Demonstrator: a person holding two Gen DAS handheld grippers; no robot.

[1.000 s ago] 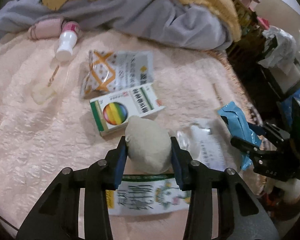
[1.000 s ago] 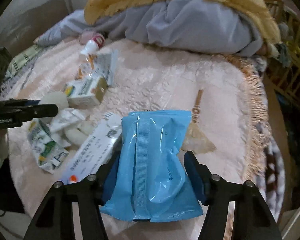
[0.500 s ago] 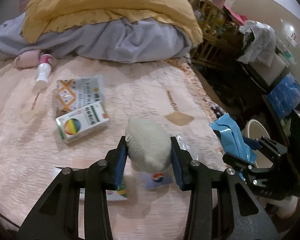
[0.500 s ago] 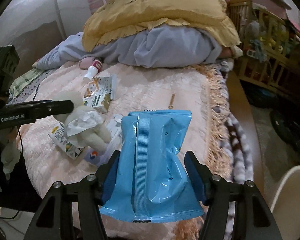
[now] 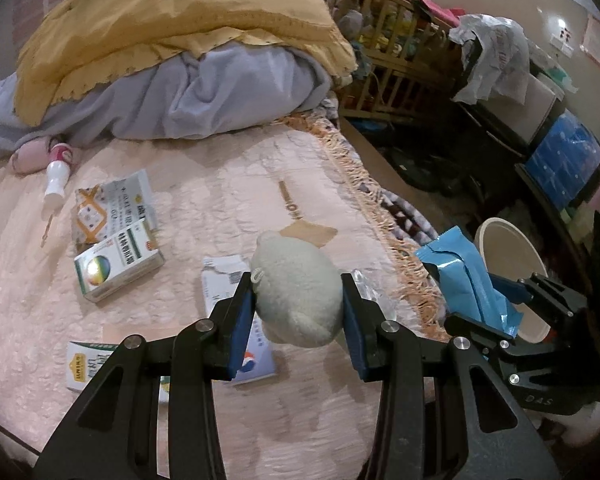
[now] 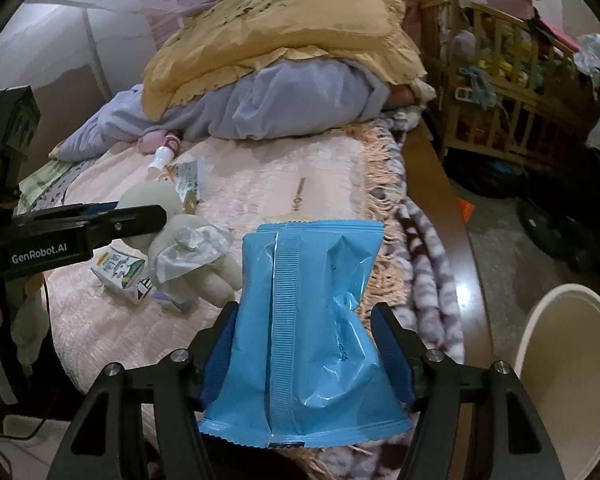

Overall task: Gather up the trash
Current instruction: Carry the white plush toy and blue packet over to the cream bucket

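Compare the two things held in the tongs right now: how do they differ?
The left tongs hold a crumpled off-white tissue wad, rounded and soft; the right tongs hold a blue plastic wrapper, flat, glossy and creased. The wad barely rises past the pads; the wrapper stands tall above them and hangs below. Both are lifted clear of the pink bedspread, near the white bin.

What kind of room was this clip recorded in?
Most likely a lived-in bedroom, probably with a baby. A bed under a pink fringed cover carries a heaped yellow blanket at its head, and a wooden cot full of toys stands beside it.
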